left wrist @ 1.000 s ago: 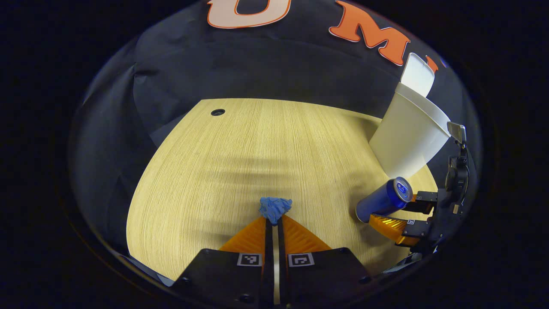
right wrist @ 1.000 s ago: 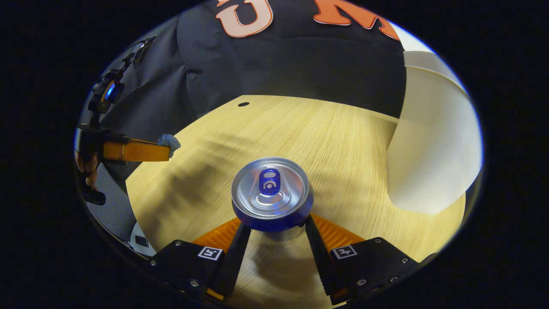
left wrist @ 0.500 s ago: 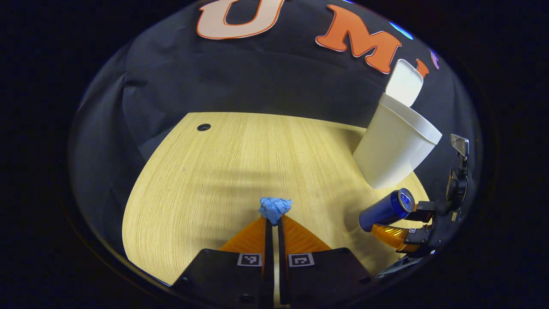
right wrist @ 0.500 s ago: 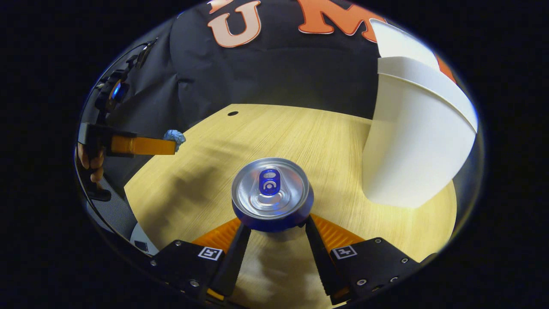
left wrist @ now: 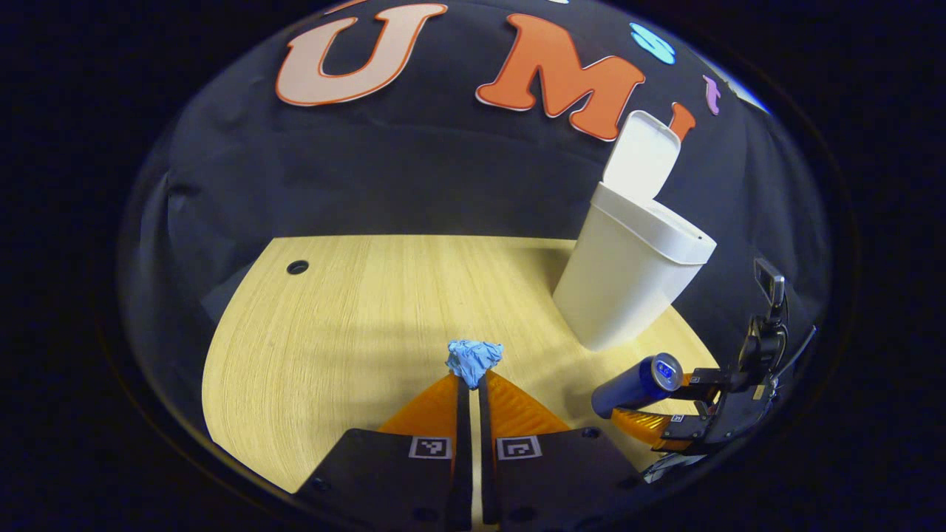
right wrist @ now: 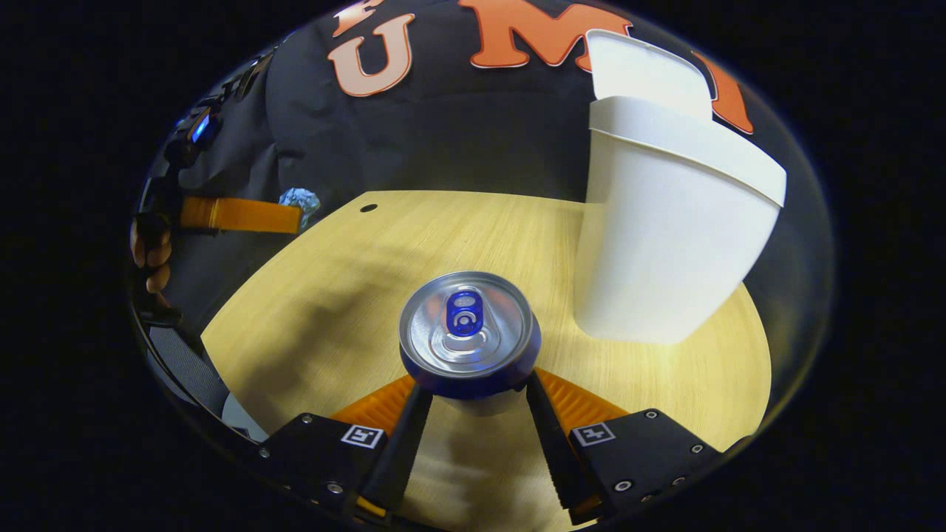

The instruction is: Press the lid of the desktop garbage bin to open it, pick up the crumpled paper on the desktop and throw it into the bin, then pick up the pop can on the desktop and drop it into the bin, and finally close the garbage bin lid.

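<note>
A blue crumpled paper (left wrist: 474, 357) sticks out from the tips of my left gripper (left wrist: 473, 380), which is shut on it above the wooden desk. The white garbage bin (left wrist: 630, 279) stands ahead to the right, its lid (left wrist: 641, 154) tipped up and open. My right gripper (right wrist: 471, 390) is shut on a blue pop can (right wrist: 468, 335), whose silver top faces the camera, held above the desk. In the right gripper view the bin (right wrist: 669, 222) rises close at the right, and the left gripper (right wrist: 299, 214) holds the paper (right wrist: 299, 199) at far left. The can (left wrist: 635, 384) appears low right in the left gripper view.
The wooden desk (left wrist: 369, 310) has a rounded front edge and a small round cable hole (left wrist: 297, 267) at its back left. Black cloth walls stand behind it. A hand (right wrist: 151, 258) holds the left gripper's handle at the far left of the right gripper view.
Both grippers have risen with their loads. The bin now sits lower and nearer the centre in both views, and more of its open top shows.
</note>
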Demonstrator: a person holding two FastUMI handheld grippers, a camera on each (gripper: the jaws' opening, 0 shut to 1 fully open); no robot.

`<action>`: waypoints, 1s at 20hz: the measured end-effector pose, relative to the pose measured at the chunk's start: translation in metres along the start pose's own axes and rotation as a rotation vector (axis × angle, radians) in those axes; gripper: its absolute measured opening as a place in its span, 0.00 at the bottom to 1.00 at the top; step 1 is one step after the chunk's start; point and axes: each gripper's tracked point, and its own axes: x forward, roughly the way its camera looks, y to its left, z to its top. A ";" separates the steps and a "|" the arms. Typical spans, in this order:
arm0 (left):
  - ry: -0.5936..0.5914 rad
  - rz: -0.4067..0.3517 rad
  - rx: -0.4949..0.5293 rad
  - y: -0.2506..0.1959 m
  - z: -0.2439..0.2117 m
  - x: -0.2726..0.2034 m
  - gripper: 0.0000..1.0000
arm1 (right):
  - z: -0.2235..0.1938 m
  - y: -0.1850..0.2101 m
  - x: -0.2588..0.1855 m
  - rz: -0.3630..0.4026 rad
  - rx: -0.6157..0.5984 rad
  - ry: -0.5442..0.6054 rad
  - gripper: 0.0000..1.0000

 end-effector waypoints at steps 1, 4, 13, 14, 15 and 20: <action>-0.009 -0.014 0.011 -0.004 0.004 0.002 0.08 | 0.000 0.000 -0.001 -0.011 0.007 -0.001 0.78; -0.024 -0.057 0.038 -0.024 0.017 0.007 0.08 | -0.001 0.000 0.000 -0.042 0.032 -0.004 0.78; -0.073 -0.181 0.110 -0.091 0.062 0.027 0.08 | -0.004 0.002 0.001 -0.121 0.112 -0.007 0.73; -0.081 -0.195 0.117 -0.100 0.069 0.029 0.08 | -0.004 0.001 0.001 -0.127 0.122 -0.005 0.78; -0.088 -0.208 0.126 -0.108 0.075 0.033 0.08 | -0.004 0.001 0.001 -0.132 0.129 -0.005 0.73; -0.118 -0.274 0.173 -0.151 0.100 0.046 0.08 | -0.003 0.001 0.002 -0.165 0.176 -0.014 0.78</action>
